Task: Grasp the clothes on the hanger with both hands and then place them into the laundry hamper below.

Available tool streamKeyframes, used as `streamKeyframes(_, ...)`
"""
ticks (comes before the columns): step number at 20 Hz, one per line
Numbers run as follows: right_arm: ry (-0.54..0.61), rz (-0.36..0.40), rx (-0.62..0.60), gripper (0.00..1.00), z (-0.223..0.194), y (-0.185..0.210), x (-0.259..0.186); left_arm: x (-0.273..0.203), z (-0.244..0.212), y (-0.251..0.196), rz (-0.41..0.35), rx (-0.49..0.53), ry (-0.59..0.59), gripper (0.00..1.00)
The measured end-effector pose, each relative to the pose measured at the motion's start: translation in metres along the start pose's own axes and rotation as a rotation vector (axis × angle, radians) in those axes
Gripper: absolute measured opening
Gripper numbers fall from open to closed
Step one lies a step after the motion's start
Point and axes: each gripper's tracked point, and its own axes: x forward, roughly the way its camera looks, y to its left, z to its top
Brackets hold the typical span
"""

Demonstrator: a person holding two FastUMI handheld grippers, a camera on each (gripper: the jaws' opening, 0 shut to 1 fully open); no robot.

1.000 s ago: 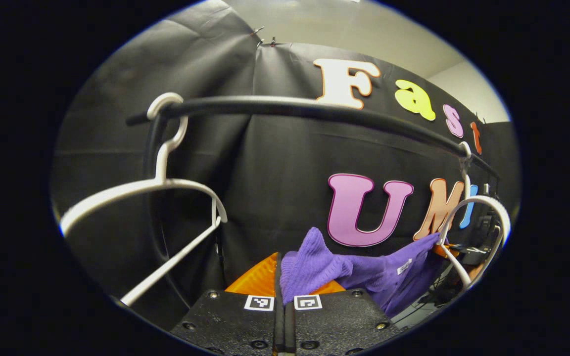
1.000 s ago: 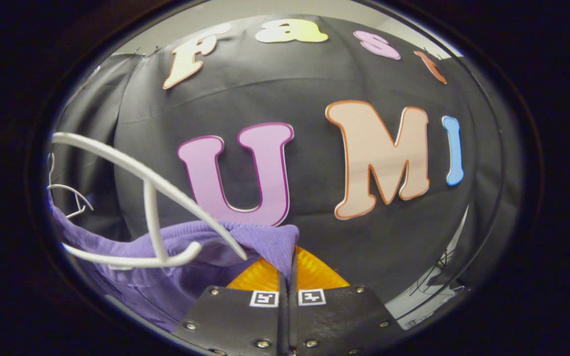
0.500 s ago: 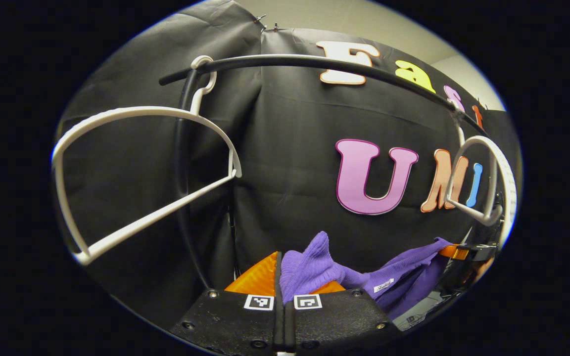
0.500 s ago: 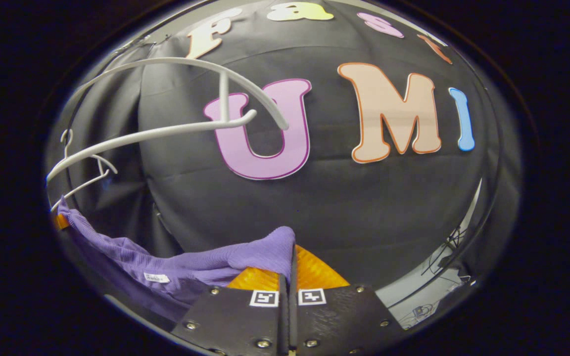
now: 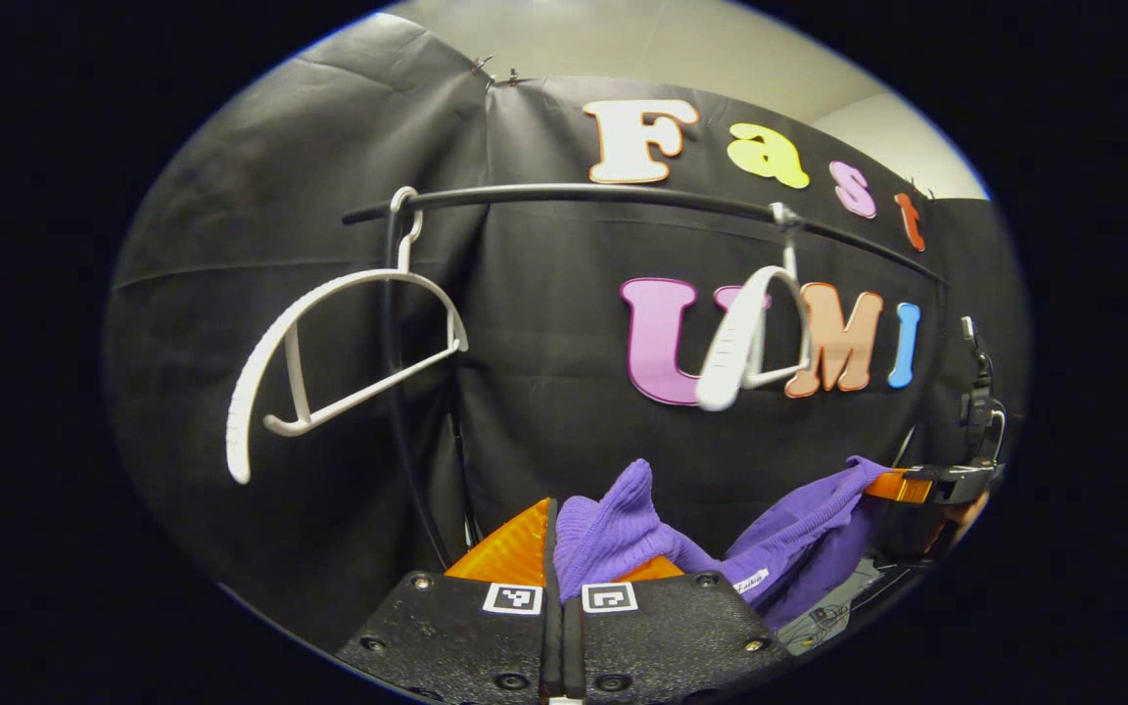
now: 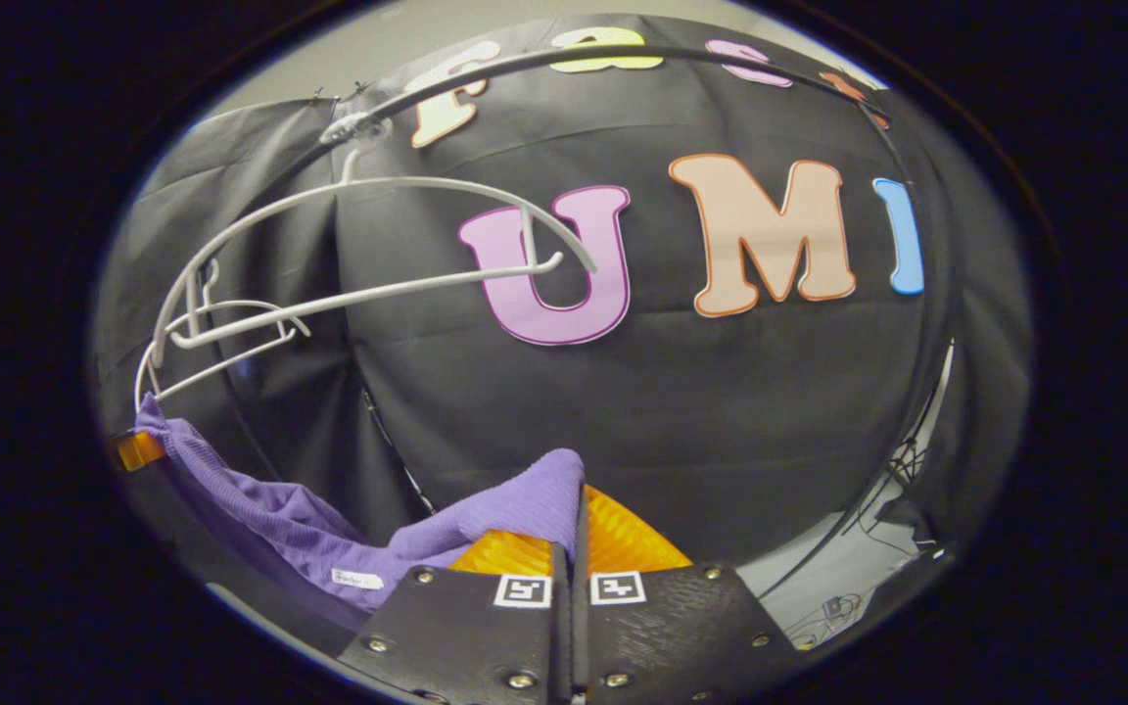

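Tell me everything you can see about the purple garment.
The garment is purple ribbed knit with a small white tag. It is off the hangers and sags between the two claws. The left claw pinches one bunched end and the right claw pinches the other.

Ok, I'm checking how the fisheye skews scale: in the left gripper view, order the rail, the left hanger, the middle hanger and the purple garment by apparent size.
1. Black rail, the longest span.
2. Purple garment and left white hanger: too alike to rank, and the garment lies nearer the camera.
3. Middle white hanger, seen nearly edge-on.
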Motion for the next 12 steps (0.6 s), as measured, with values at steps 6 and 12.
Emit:
streamKeyframes(6,-0.056,0.024,0.004,0.01,0.021,0.0,-0.083,-0.053,0.025,-0.058,-0.073,0.017,-0.041,0.0)
streamKeyframes(12,-0.138,0.028,0.024,0.0,0.053,-0.001,-0.136,-0.067,0.045,-0.118,-0.176,0.032,-0.068,0.0)
